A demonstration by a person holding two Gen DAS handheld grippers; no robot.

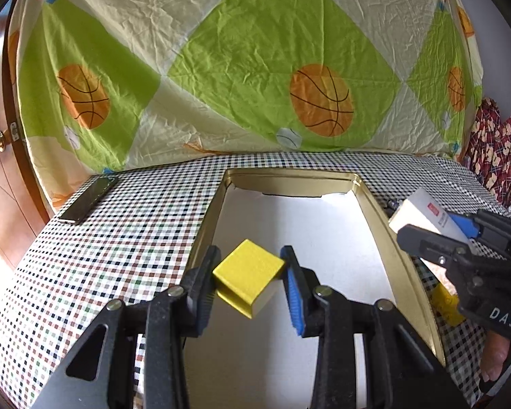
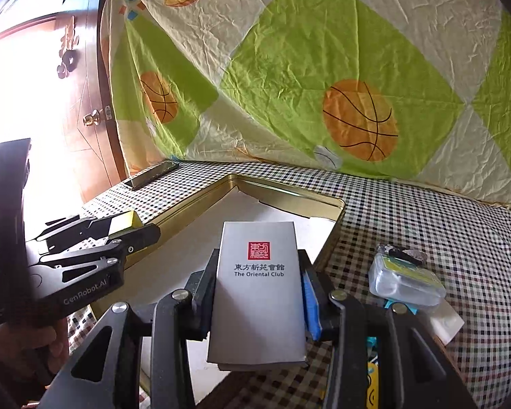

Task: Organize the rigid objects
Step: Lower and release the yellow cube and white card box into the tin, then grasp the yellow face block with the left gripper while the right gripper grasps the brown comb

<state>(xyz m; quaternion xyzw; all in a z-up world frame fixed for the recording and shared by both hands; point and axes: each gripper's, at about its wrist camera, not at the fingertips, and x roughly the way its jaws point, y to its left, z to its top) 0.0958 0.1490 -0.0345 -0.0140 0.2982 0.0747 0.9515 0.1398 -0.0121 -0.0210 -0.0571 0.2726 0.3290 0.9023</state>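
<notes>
closest to me, the left gripper (image 1: 250, 272) is clamped on a small yellow box (image 1: 247, 274), tilted with one corner up, held above the near left part of the gold tin tray (image 1: 368, 201) and its white lining. the right gripper (image 2: 259, 283) pinches a slim grey box (image 2: 259, 293) printed with a red seal and "the oriental club"; its pads press both long sides, and the box hangs over the tray's right rim. each gripper shows in the other's view at the edge, with a hand (image 2: 27, 344) under the left one.

on the checked tablecloth (image 1: 119, 238) just right of the tray lies a clear plastic case (image 2: 405, 281) with something green inside, a dark crumpled bit behind it and a white card under it. a yellow item (image 1: 446, 303) peeks out beneath the right gripper; i cannot tell what it is.

farther back, near the table's left corner, lies a dark flat bar (image 1: 88, 199). behind the table hangs a crumpled green and cream sheet with basketballs (image 1: 320, 100), with a wooden door (image 2: 88, 119) at left.
</notes>
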